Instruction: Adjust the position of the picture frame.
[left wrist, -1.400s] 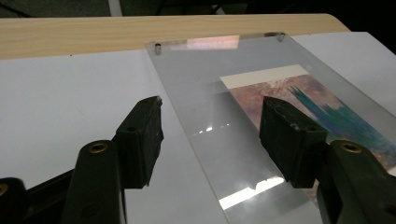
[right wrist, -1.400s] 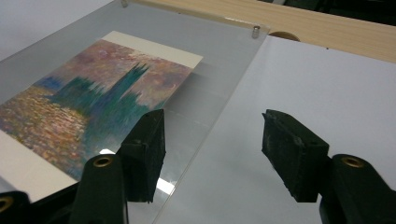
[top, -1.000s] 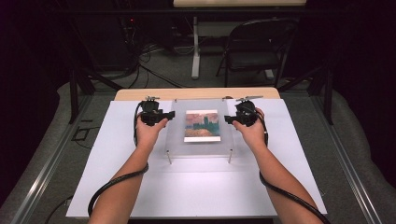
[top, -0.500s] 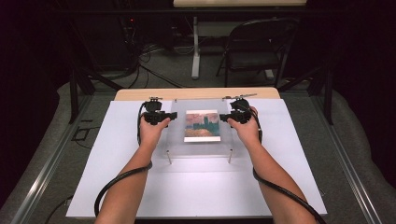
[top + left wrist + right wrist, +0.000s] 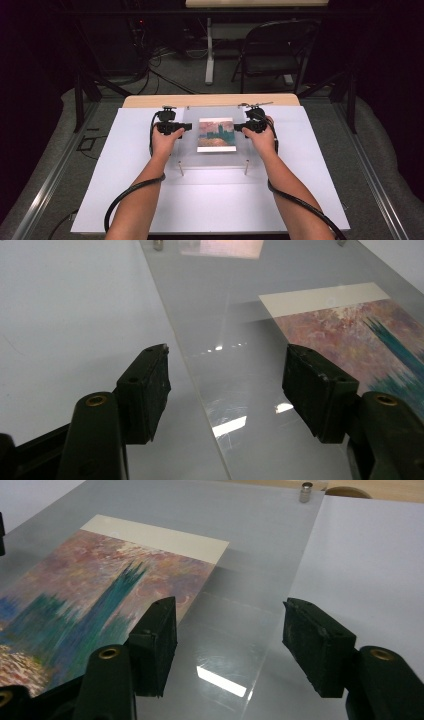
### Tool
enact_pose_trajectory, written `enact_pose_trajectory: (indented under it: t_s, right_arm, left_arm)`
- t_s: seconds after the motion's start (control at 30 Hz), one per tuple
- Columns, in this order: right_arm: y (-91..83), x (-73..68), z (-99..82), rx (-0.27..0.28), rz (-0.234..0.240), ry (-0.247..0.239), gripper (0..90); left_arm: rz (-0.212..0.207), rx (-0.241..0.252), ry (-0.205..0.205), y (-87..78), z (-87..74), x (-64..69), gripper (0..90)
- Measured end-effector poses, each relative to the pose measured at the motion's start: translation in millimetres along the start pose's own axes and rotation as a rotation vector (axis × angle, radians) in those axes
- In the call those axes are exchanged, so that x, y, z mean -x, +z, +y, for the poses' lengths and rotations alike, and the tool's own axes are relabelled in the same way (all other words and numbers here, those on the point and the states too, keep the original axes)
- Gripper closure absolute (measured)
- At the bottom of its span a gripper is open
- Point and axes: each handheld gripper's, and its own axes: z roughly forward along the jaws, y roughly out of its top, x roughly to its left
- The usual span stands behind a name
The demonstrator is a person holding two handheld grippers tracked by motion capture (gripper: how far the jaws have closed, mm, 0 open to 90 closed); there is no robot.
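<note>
Clear acrylic sheet (image 5: 212, 137) lies flat, raised on short metal standoffs (image 5: 181, 169); painted print (image 5: 216, 135) lies flat, centred under it.

You stand at a wooden table (image 5: 210, 100) topped by a white board (image 5: 210, 200), in a dim room with black surroundings. Grey carpet (image 5: 180, 75) covers the floor beyond it, crossed by loose black cables (image 5: 155, 55). A dark folding chair (image 5: 272, 55) sits to the right of a white table leg (image 5: 210, 50). Metal rails (image 5: 50, 175) flank your table on both sides.
</note>
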Motion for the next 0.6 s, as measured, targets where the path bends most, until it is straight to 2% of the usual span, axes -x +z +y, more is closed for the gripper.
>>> enact_pose_trajectory:
  t_s: [0.2, 0.4, 0.5, 0.6]
  right_arm:
    - [1.2, 0.6, 2.3, -0.010, 0.016, 0.011, 37.3]
    - [3.4, 2.0, 3.1, -0.026, 0.029, 0.035, 34.4]
    - [4.1, 2.8, 2.5, -0.029, 0.036, 0.041, 33.6]
    - [4.3, 3.3, 2.5, -0.034, 0.041, 0.054, 32.9]
  left_arm:
    - [-0.012, -0.025, -0.021, 4.9, -0.7, 0.4, 33.1]
    - [-0.042, -0.037, -0.041, 7.8, -0.6, 2.6, 31.8]
    - [-0.037, -0.038, -0.036, 9.2, -0.6, 4.9, 29.4]
    - [-0.045, -0.048, -0.053, 9.1, -0.5, 4.0, 29.3]
